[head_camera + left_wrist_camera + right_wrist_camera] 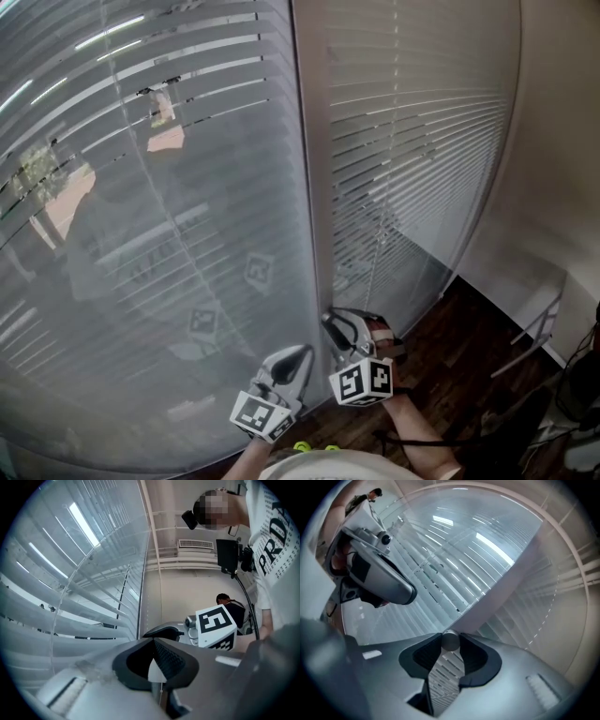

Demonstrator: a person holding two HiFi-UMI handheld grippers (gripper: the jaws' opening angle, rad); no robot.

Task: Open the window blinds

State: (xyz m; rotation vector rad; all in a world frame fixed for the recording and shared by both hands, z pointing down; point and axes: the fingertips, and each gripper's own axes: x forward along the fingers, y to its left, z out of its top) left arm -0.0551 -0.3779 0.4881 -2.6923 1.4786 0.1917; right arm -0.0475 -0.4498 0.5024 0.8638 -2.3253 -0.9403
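Note:
Two grey slatted blinds hang side by side, a wide left blind [141, 234] and a narrower right blind [412, 141], with a pale window post [314, 206] between them. Their slats are tilted partly, with light showing through. A clear wand [155, 216] hangs in front of the left blind. A bead chain [378, 246] hangs in front of the right one. My right gripper [450, 641] [330, 323] is shut on a round pale wand end [450, 639], held at its tips beside the post. My left gripper [153, 642] [298, 353] is just left of it, pads together. A thin cord shows behind them.
Dark wooden floor [450, 347] lies below the right blind. A white wall [553, 169] closes the right side, with a metal frame [534, 328] and cables against it. The person's white shirt [276, 550] fills the right of the left gripper view.

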